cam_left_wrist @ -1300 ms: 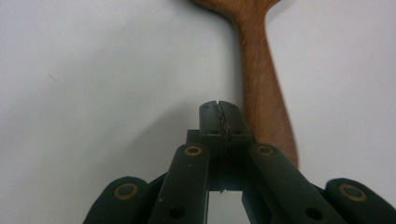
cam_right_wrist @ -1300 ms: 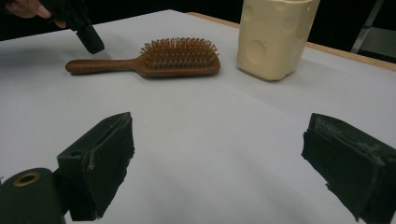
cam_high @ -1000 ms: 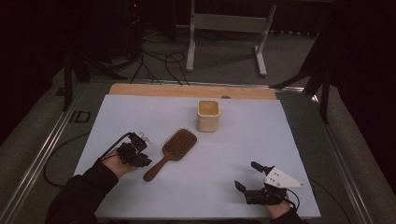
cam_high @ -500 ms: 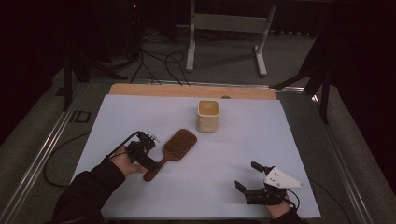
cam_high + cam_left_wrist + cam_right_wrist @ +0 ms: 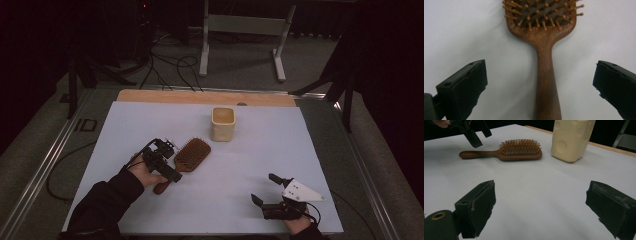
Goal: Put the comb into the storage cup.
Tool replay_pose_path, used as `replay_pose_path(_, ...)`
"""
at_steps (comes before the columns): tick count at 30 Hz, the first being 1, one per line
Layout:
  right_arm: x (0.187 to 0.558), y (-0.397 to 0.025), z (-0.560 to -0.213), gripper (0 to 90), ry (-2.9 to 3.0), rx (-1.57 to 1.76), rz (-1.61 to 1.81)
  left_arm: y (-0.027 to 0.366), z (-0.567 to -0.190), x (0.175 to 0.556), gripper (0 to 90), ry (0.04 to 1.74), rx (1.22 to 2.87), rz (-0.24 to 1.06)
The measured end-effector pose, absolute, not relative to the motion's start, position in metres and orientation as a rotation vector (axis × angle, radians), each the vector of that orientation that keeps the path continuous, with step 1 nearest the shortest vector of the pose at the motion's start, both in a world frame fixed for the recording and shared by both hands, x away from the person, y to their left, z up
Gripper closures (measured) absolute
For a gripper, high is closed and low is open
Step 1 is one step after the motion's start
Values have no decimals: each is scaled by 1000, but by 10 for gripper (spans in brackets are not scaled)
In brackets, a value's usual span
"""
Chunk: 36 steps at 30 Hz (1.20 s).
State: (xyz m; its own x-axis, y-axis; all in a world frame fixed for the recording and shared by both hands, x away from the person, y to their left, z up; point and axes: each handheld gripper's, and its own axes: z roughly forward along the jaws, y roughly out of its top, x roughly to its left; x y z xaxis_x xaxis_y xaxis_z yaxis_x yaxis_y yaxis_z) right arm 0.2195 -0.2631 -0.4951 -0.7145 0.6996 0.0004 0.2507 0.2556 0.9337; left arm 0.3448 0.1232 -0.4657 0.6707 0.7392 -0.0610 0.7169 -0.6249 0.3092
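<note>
One hairbrush (image 5: 190, 155), one cream cup (image 5: 222, 123), two wide-open claws.

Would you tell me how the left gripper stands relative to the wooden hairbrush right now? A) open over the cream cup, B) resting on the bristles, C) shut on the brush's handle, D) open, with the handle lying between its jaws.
D: in the left gripper view the left gripper has both jaws spread wide on either side of the hairbrush handle, touching neither side of it.
</note>
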Motion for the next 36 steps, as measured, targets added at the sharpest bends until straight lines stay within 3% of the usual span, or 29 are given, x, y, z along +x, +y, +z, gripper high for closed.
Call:
replay_pose_path(10, 219, -263, -495, 85, 2117, 862, 1460, 112, -471, 355, 12, 1188, 2595, 81)
replay_pose_path(18, 219, -264, -495, 85, 2113, 862, 1462, 109, -473, 355, 81, 1186, 2595, 89)
replay_pose_path(36, 219, -264, -495, 85, 2112, 863, 1462, 108, -482, 355, 420, 1164, 2620, 18)
